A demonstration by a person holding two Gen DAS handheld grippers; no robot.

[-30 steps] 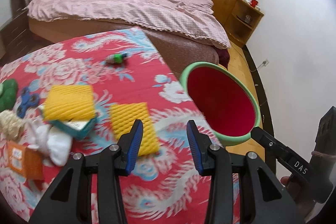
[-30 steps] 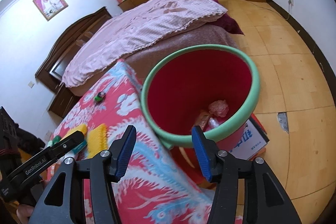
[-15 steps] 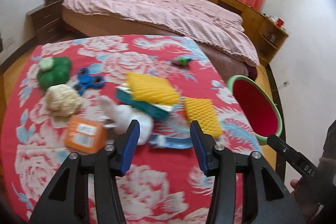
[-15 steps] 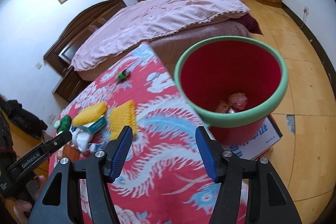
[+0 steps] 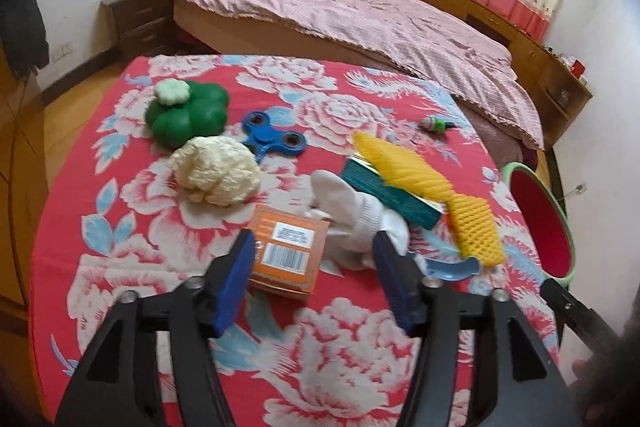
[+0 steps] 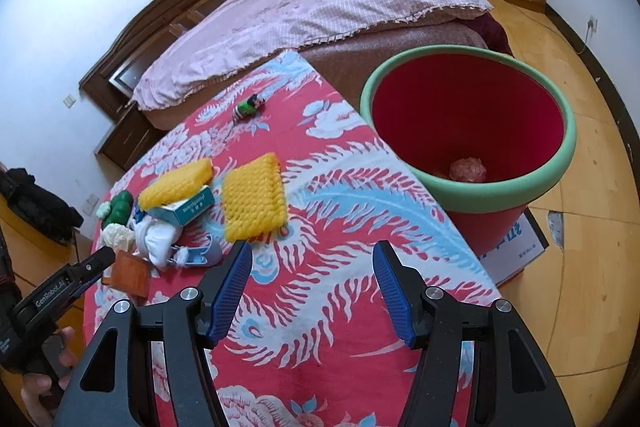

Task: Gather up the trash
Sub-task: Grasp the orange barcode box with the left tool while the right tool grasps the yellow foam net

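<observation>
— so where's the trash sitting?

— mostly in a heap on the red floral tablecloth (image 5: 120, 211): an orange box (image 5: 286, 255) with a barcode, a white crumpled cloth (image 5: 356, 215) touching it, a teal carton (image 5: 392, 195) under a yellow foam net (image 5: 396, 163), and a second yellow foam net (image 6: 254, 203) lying flat just beside them. a cream paper wad (image 5: 216, 175) rests near a green clover-shaped toy (image 5: 188, 111) and a blue fidget spinner (image 5: 274, 141).

— and the bin?

— the red bin with a green rim (image 6: 468, 131) stands on the floor against the table's edge, on a flat cardboard box (image 6: 516, 247); a pinkish wad (image 6: 467, 169) lies at its bottom.

— the grippers?

— the left gripper (image 5: 314, 279) hangs over the heap, fingers spread wide, nothing between them; the orange box and the cloth show in the gap. the right gripper (image 6: 311, 287) is also spread and empty, above bare cloth between the flat net and the bin.

— anything further out?

— a small green toy (image 6: 249, 107) near the far edge, then a bed with a pink cover (image 5: 340, 3).
</observation>
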